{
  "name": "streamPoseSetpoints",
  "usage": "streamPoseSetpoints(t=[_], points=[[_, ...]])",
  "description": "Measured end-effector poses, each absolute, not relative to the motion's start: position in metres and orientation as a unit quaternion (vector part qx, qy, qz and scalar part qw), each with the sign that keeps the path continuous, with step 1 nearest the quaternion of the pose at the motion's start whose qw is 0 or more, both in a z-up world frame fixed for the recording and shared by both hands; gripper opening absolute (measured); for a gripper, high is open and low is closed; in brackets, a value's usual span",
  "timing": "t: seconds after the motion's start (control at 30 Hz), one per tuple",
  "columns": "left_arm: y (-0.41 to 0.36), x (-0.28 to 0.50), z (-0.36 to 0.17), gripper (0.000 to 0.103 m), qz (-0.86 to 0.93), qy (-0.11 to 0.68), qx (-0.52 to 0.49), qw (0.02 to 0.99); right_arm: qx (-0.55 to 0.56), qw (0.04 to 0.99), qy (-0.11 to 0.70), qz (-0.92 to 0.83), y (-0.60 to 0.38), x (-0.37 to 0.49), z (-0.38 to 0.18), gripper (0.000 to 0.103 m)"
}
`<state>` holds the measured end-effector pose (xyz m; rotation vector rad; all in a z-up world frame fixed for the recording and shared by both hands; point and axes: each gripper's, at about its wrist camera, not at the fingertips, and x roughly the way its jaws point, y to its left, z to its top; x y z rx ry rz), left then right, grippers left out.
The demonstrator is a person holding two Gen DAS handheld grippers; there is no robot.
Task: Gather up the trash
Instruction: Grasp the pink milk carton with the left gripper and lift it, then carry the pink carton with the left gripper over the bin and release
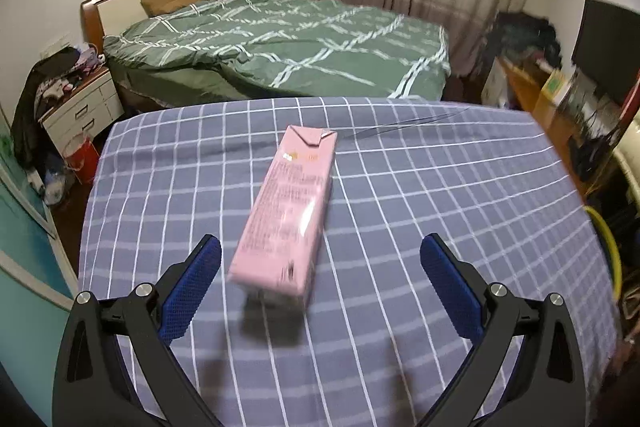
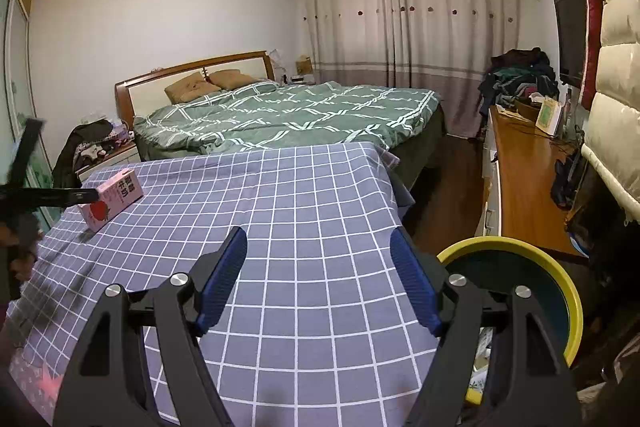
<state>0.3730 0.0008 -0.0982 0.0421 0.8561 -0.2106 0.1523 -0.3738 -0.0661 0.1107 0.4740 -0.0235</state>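
A pink milk carton (image 1: 286, 215) lies on its side on the blue checked tablecloth (image 1: 440, 211), its near end between my left gripper's (image 1: 320, 247) blue pads. The left gripper is open and not touching the carton. In the right wrist view the carton (image 2: 112, 201) lies at the table's far left, with the left gripper's finger beside it. My right gripper (image 2: 318, 239) is open and empty above the cloth (image 2: 304, 211). A yellow-rimmed trash bin (image 2: 556, 279) stands just right of the table.
A bed with a green quilt (image 2: 288, 115) stands behind the table. A wooden desk (image 2: 524, 179) with clutter runs along the right wall. A white nightstand (image 1: 80, 107) and a red bucket (image 1: 82, 159) stand at the left.
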Motion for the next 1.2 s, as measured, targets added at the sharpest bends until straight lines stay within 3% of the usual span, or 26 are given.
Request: streamPoseSetpoints(t=[0.13,0.43,0.6,0.9,1.2], points=[[-0.008,0.406,-0.107,0.096,-0.096,0.432,0.048,0.896,0.061,0.969,0.240,-0.010,-0.377,0.153,-0.067,0.071],[-0.020,0.448,-0.129,0.064,-0.094,0.464,0.075,0.878,0.070,0.965,0.252,-0.008,-0.384,0.157,-0.070,0.071],[-0.016,0.457,-0.137,0.039,-0.095,0.474,0.068,0.873,0.072,0.964,0.255,-0.007,-0.385,0.159,-0.071,0.071],[-0.022,0.432,-0.132,0.039,-0.109,0.464,0.075,0.876,0.070,0.964,0.255,-0.013,-0.387,0.159,-0.070,0.071],[-0.087,0.387,-0.091,0.039,-0.175,0.432,0.084,0.880,0.084,0.968,0.234,-0.044,-0.411,0.129,-0.061,0.071]])
